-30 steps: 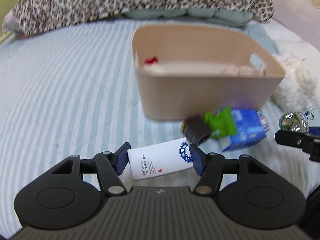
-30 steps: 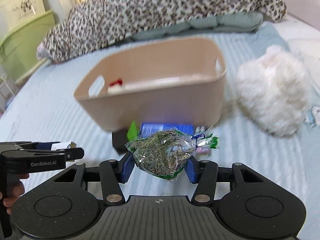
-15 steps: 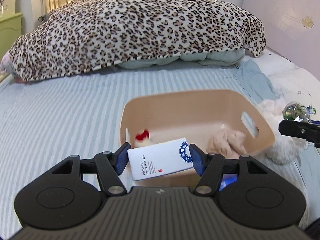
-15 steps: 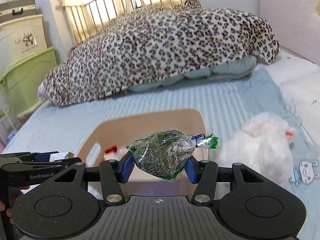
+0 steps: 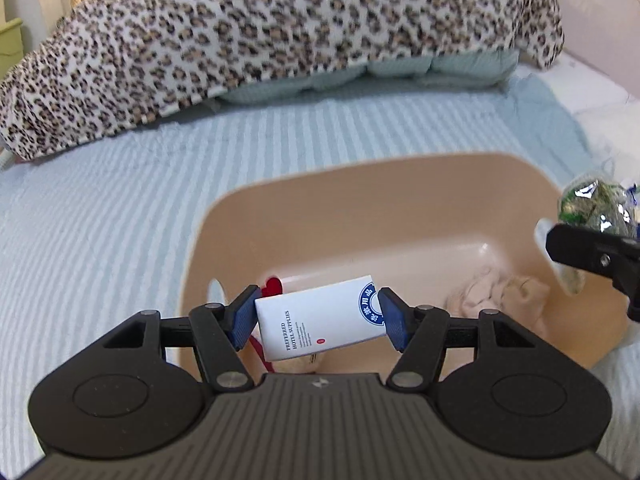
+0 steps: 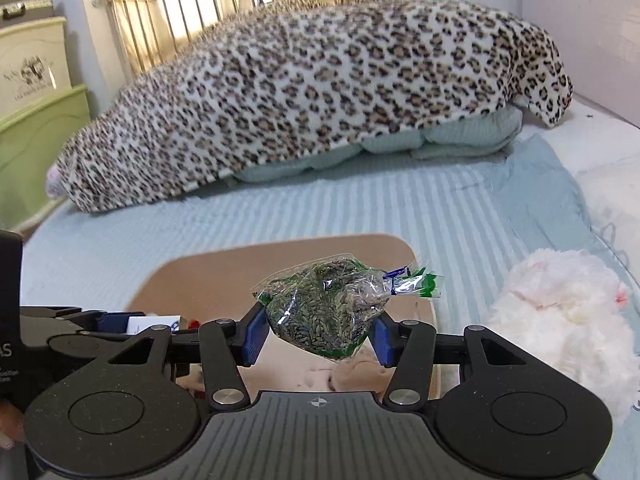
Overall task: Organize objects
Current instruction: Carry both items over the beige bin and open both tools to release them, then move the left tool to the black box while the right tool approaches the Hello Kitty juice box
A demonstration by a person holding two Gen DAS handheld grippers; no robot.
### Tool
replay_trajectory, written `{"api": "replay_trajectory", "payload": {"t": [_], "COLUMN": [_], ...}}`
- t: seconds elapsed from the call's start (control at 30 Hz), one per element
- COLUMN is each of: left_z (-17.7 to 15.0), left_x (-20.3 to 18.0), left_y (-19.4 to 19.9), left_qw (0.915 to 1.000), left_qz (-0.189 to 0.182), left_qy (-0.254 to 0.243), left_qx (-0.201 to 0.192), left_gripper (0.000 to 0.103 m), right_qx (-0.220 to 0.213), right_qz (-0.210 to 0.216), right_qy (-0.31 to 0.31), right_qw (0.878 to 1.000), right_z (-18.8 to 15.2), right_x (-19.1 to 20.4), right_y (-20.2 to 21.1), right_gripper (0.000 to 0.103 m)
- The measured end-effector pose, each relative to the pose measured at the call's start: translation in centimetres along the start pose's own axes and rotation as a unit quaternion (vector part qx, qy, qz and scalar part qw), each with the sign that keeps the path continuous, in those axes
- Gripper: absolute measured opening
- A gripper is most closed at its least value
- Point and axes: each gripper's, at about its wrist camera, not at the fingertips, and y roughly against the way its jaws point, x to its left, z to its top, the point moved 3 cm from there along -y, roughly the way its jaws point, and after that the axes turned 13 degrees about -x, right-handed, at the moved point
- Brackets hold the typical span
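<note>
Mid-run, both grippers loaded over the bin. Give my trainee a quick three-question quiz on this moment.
1. True or false: the left gripper holds a white packet printed "Preferred Hotel Supplies".
2. What does the right gripper hold? A) a clear bag of dried green herbs B) a blue box C) nothing
3. Fill in: on the bed right of the beige bin lies a white ____ toy.

Key: 1 true; 2 A; 3 plush.

Left gripper (image 5: 318, 322) jaws clamped, level; right gripper (image 6: 320, 334) jaws clamped
</note>
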Motion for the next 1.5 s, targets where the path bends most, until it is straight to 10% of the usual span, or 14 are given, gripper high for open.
{"api": "replay_trajectory", "payload": {"t": [0.23,0.67,1.1,1.5], "left_z": [-2.2,-0.1,-3.5,-9.8], "left_x": [0.3,1.8,2.4,0.3], "left_y": [-2.1,3.6,9.2,7.4], "left_qw": [0.9989,0.9996,1.0000,0.9976], "left_qz": [0.001,-0.009,-0.006,-0.030], "left_qy": [-0.011,0.015,0.001,-0.034], "left_qx": [0.046,0.021,0.007,0.053], "left_gripper": [0.066,0.084,0.089,0.089], "right_qx": [0.039,0.021,0.044,0.121], "right_qz": [-0.011,0.015,0.008,-0.029], "right_qy": [0.019,0.027,0.045,0.057], "right_qw": [0.999,0.999,0.998,0.991], "right_z": [-2.5,-0.9,-3.6,-9.3], "right_x": [-0.3,1.0,-0.9,-3.5], "right_y": [-2.8,1.2,8.1,6.2], "right_gripper": [0.051,0.090,0.096,0.096]}}
